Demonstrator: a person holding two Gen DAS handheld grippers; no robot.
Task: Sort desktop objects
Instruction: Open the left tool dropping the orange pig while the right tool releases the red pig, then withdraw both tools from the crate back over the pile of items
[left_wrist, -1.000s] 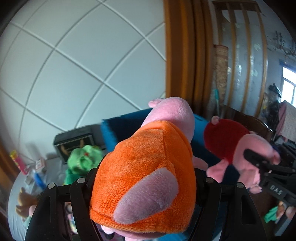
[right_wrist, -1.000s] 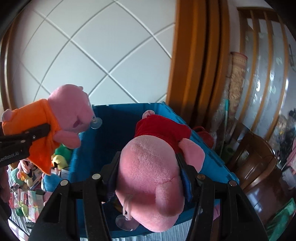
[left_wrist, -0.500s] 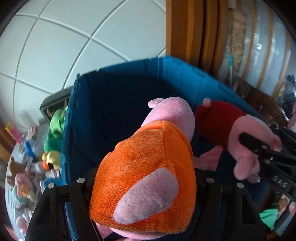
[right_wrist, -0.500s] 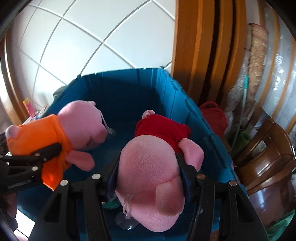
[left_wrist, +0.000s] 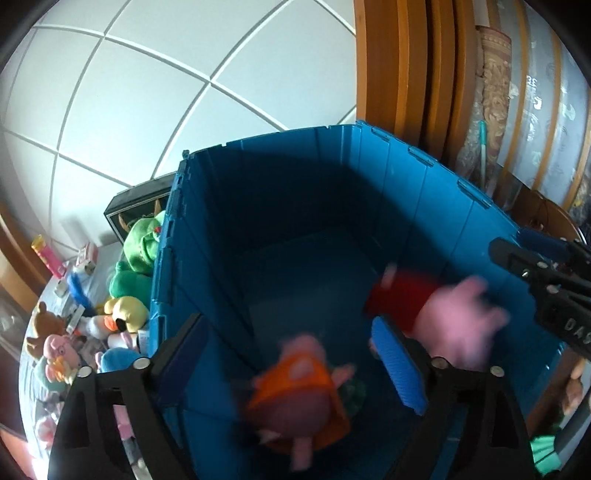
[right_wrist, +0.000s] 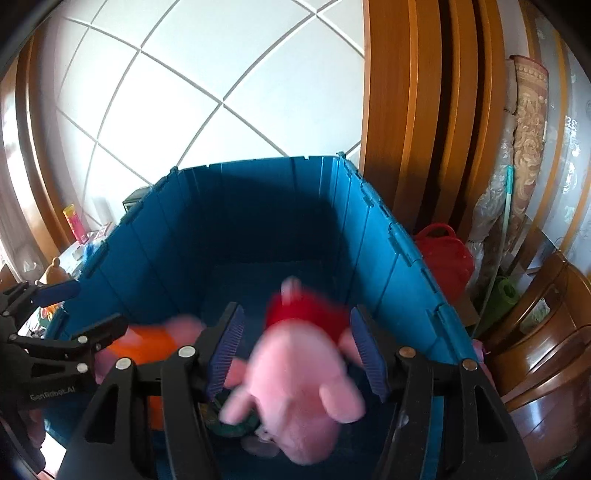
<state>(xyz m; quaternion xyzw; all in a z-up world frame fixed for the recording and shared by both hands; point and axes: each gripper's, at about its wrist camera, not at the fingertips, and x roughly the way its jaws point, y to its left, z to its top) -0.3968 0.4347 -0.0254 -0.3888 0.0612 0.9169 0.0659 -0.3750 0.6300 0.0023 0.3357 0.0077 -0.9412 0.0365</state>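
Fingers apart, orange-dressed plush below.

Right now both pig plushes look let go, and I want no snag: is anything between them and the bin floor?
Nothing visible blocks them. The orange-dressed pig and red-dressed pig are blurred, inside the blue bin. A dark green item lies beneath them. Both grippers, left and right, have just opened.

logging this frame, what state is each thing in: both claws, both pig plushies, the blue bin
left claw: open, nothing gripped
right claw: just opening, pads off the toy
orange-dressed pig plush: released, blurred, dropping into the bin
red-dressed pig plush: released, blurred, between the pads
blue bin: open-topped
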